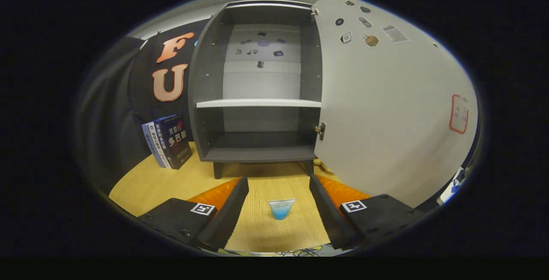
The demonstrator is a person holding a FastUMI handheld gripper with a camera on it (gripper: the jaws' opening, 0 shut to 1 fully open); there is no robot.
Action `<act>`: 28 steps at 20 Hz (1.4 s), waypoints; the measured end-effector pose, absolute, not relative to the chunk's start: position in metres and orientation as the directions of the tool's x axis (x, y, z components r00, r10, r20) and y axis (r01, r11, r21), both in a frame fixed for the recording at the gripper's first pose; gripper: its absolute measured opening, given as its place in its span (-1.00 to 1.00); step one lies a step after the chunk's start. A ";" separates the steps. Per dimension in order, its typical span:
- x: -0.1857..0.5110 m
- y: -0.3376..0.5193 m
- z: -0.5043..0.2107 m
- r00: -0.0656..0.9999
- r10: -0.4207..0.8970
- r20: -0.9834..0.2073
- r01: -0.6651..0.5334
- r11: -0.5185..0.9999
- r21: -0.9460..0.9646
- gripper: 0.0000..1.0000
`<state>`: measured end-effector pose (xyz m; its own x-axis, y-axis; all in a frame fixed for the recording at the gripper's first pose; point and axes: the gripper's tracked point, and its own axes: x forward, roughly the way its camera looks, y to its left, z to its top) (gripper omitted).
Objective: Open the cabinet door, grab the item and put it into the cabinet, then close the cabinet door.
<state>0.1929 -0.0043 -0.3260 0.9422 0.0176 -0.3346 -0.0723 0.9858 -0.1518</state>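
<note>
The small blue cup [281,209] stands on the tabletop [274,228] between the spread fingers of the tool [279,211], untouched, so I would centre it, close squarely on its sides, then lift toward the open cabinet [257,143] beyond.
</note>
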 end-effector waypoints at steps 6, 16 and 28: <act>0.212 -0.018 -0.392 0.895 0.031 -0.446 -0.093 0.989 -0.118 0.92; 0.228 -0.026 -0.444 0.834 0.068 -0.547 -0.135 0.987 -0.084 0.40; 0.231 -0.026 -0.337 0.832 0.023 -0.554 -0.088 0.992 -0.091 0.24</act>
